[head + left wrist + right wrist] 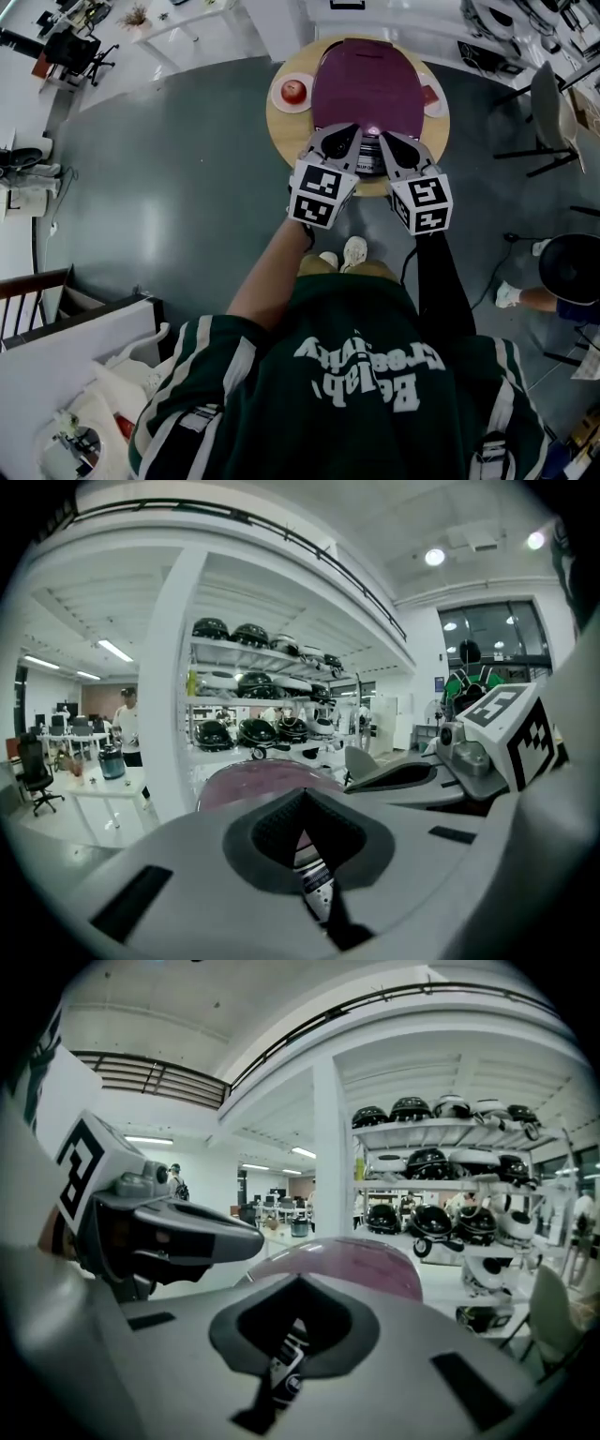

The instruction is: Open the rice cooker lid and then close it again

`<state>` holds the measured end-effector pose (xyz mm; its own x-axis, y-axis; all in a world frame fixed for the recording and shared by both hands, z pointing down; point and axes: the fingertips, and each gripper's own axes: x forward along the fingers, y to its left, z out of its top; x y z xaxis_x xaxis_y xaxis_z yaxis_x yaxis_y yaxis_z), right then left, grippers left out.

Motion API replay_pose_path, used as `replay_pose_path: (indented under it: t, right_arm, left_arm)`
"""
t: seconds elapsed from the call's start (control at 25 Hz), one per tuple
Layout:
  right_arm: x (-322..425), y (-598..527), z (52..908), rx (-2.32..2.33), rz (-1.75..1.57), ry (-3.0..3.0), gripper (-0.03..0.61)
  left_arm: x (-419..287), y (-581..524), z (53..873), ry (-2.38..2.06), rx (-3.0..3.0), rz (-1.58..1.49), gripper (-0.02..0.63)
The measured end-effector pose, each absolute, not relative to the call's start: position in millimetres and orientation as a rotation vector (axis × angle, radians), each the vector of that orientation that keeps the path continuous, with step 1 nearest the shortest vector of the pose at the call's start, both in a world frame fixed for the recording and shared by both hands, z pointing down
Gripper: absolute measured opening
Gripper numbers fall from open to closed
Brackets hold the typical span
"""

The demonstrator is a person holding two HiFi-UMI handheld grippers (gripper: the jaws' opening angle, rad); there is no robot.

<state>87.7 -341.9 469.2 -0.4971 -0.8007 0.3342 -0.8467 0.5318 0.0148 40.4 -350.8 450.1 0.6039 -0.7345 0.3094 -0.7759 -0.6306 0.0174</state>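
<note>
Head view: a person in a green striped jersey stands at a round wooden counter [279,127], both arms stretched toward 12 o'clock, the left forearm [272,281] bare, the right one in a black sleeve [441,281]. The left tool [351,134] and right tool [387,141] angle inward, tips close together at the front edge of the maroon rice cooker [367,84], whose lid lies down. An apple [294,90] on a plate sits at the cooker's 9 o'clock.

Left gripper view: the left tool [302,799] is clenched, jaws meeting with nothing gripped; the cooker's lid [248,782] rises just beyond, the right tool [394,778] at 3 o'clock.

Right gripper view: the right tool [298,1283] is likewise clenched and empty before the lid [366,1265], the left tool [225,1232] at 9 o'clock. Shelves of helmets [431,1162] stand behind.
</note>
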Motion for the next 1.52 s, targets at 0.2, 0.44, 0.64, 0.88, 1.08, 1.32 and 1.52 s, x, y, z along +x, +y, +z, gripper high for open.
replay_pose_path:
  t: [0.2, 0.44, 0.64, 0.88, 1.08, 1.32, 1.52]
  right_arm:
    - [87, -344, 485, 1.322, 0.246, -2.456, 0.003]
    - [88, -345, 498, 1.292, 0.266, -2.429, 0.003]
    - [87, -347, 510, 1.256, 0.284, -2.413, 0.003]
    - [86, -347, 510, 1.234, 0.303, -2.414, 0.003]
    - [86, -346, 511, 1.257, 0.309, -2.392, 0.003]
    - [87, -348, 512, 1.265, 0.3, -2.394, 0.003]
    - [87, -346, 511, 1.271, 0.284, -2.388, 0.003]
  left_arm:
    - [39, -352, 468, -1.32, 2.686, 0.528, -0.003]
    - [40, -350, 490, -1.277, 2.64, 0.577, -0.003]
    - [43, -349, 511, -1.23, 2.585, 0.62, -0.003]
    - [42, -349, 517, -1.22, 2.541, 0.593, -0.003]
    - [43, -347, 518, -1.177, 2.515, 0.575, -0.003]
    - [44, -348, 520, -1.212, 2.505, 0.55, -0.003]
    - [43, -346, 519, -1.192, 2.502, 0.539, -0.003]
